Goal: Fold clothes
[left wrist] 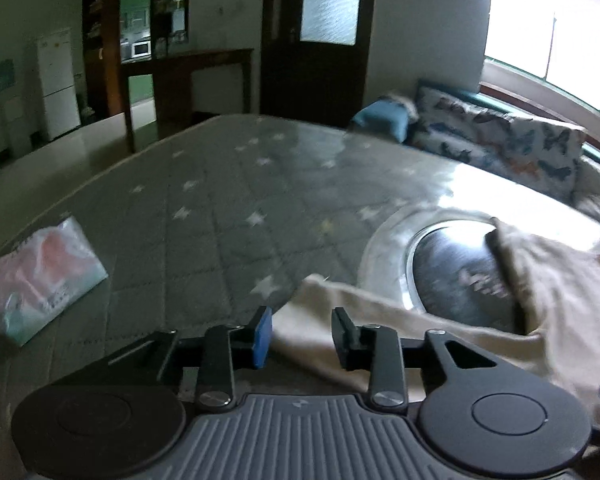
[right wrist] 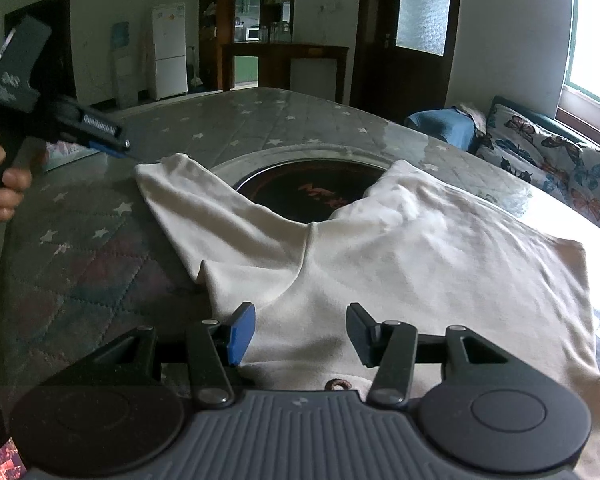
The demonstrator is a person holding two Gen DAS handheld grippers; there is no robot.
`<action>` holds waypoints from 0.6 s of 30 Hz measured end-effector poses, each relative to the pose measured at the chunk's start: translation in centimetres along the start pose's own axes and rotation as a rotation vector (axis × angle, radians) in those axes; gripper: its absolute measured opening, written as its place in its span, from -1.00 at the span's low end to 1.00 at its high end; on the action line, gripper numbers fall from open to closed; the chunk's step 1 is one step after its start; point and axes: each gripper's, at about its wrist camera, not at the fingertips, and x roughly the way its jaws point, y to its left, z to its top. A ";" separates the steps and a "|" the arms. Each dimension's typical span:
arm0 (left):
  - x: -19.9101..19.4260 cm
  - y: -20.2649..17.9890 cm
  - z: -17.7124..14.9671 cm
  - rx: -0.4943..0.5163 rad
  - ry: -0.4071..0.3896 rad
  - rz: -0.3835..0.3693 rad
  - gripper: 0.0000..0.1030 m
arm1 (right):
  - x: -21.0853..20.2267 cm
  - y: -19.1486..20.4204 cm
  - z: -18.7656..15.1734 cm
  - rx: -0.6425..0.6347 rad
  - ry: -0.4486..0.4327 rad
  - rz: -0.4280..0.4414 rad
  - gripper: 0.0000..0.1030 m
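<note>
Cream garment (right wrist: 400, 248) spread flat on star-quilted desk (right wrist: 80, 248).
Left claw (left wrist: 302, 334) and right claw (right wrist: 300, 334) both agape, pads clear of cloth.

Cream-white garment (right wrist: 400, 248) on a grey quilted cover (left wrist: 228, 208) scattered with pale stars; black round plate (right wrist: 312, 192) with red lettering at twelve o'clock; butterfly-print cushion (right wrist: 556, 160) at two o'clock; blue gripper pads (right wrist: 242, 334).

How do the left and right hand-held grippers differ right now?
The left hand-held gripper sits at the sleeve edge of the cream garment, jaws apart with a narrower gap; the right hand-held gripper sits over the garment's body, jaws wider. Both are open and grip no cloth.
</note>
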 end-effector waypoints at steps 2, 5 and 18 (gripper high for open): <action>0.9 0.2 -0.4 -0.002 0.017 0.022 -0.23 | 0.1 -0.1 0.0 0.005 0.003 -0.001 0.00; 1.9 0.6 -1.1 -0.023 0.044 0.019 -0.23 | 0.2 0.0 -0.1 0.003 0.007 0.000 0.00; 1.7 1.4 -2.0 -0.046 0.004 -0.003 -0.48 | 0.1 0.2 -0.2 -0.002 0.009 0.008 0.00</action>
